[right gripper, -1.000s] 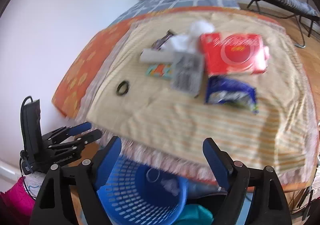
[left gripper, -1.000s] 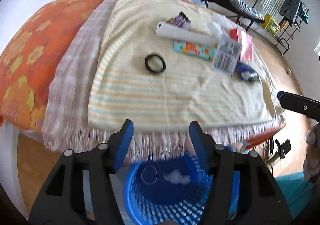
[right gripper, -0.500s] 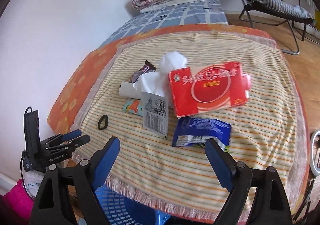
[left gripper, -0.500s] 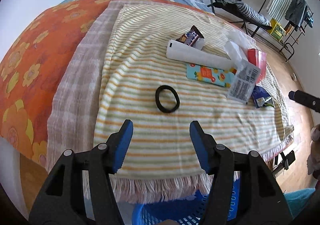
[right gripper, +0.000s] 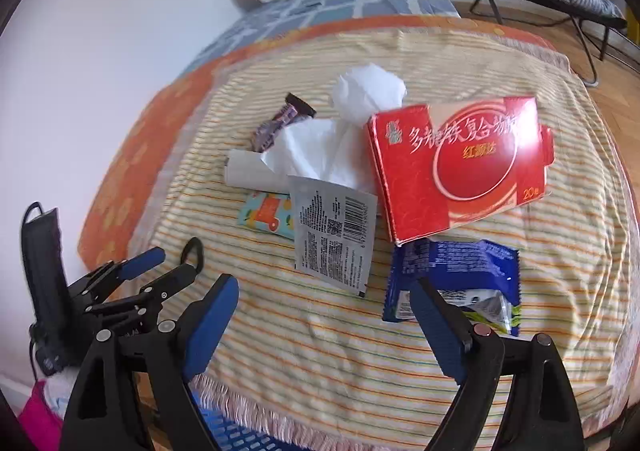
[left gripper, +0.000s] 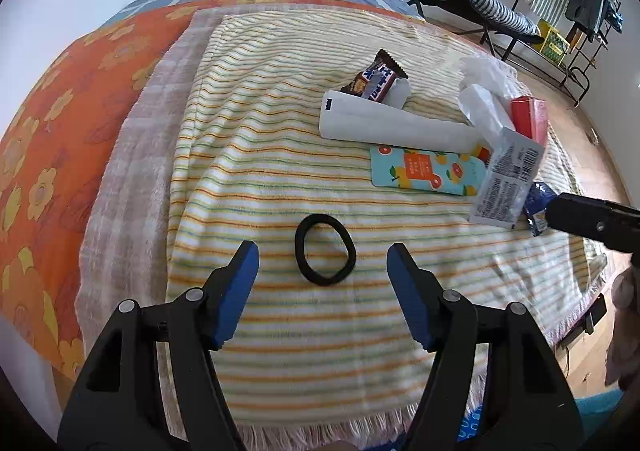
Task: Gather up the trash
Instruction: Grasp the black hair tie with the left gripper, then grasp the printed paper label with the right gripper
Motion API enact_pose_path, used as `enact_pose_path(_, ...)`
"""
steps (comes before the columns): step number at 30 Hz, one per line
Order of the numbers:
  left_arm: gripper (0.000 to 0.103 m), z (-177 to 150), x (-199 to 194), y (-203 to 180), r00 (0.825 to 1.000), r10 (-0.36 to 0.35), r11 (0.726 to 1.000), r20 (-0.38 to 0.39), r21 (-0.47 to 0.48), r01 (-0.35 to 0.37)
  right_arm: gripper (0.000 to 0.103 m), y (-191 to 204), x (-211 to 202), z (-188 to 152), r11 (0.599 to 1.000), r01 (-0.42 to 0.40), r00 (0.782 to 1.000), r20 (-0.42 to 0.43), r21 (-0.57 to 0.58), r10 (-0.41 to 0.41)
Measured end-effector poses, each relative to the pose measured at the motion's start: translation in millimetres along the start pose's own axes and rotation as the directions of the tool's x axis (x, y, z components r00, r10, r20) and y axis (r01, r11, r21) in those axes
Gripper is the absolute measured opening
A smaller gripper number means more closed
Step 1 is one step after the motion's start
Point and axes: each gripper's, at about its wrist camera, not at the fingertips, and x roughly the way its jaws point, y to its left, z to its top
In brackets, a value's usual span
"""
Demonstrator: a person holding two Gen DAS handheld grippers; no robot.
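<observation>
Both grippers' fingers gape empty; black hair band [left gripper: 325, 249] lies flat, its oval lengthwise ahead.

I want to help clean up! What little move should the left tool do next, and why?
Probably lower the left tool straight down over the black hair tie and then close. It is open and empty, the tie lies flat on the striped towel right between its fingertips, apart from the other trash, so it looks like the easiest next pick.
</observation>
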Motion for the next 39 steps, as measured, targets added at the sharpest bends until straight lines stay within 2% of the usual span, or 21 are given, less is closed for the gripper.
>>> enact_pose_path(5, 0.068, 3, 8, 0, 1.000, -0.005, 1.000, -0.002, 0.006, 0.005, 0.089, 6, 13, 3, 0.997, 0.070, 0.998, 0.003, 0.029, -0.070)
enact_pose_path(8, 0.067, 4, 14, -1, 1.000, 0.005, 1.000, -0.004, 0.016, -0.005, 0.089, 6, 19, 6, 0.995, 0.081, 0.997, 0.010, 0.056, -0.082)
enact_pose_path(10, 0.060, 4, 19, 0, 1.000, 0.010, 1.000, -0.014, 0.015, -0.010, 0.089, 7, 22, 8, 0.993, 0.093, 0.995, 0.018, 0.068, -0.094)
enact_pose_path(12, 0.059, 3, 21, 0, 1.000, 0.018, 1.000, -0.005, 0.022, -0.018, 0.089, 9, 25, 11, 0.992, 0.104, 0.994, 0.022, 0.077, -0.106)
enact_pose_path(19, 0.030, 3, 20, 9, 0.999, 0.038, 0.999, 0.022, 0.012, -0.038, 0.089, 5, 40, 14, 0.982, 0.137, 0.990, 0.022, 0.128, -0.141)
enact_pose_path(28, 0.025, 3, 20, 12, 0.999, 0.034, 0.999, 0.032, 0.005, -0.035, 0.088, 7, 53, 20, 0.978, 0.184, 0.982, 0.023, 0.102, -0.188)
enact_pose_path(31, 0.023, 3, 19, 12, 0.999, 0.037, 0.999, 0.034, -0.002, -0.037, 0.078, 8, 55, 21, 0.974, 0.214, 0.976, 0.017, 0.079, -0.216)
enact_pose_path(33, 0.021, 3, 19, 13, 0.999, 0.038, 0.999, 0.033, -0.005, -0.038, 0.064, 8, 55, 22, 0.974, 0.218, 0.976, 0.010, 0.067, -0.219)
enact_pose_path(39, 0.013, 2, 17, 14, 0.999, 0.040, 0.999, 0.031, -0.008, -0.039, 0.051, 1, 51, 17, 0.985, 0.150, 0.989, -0.005, 0.086, -0.150)
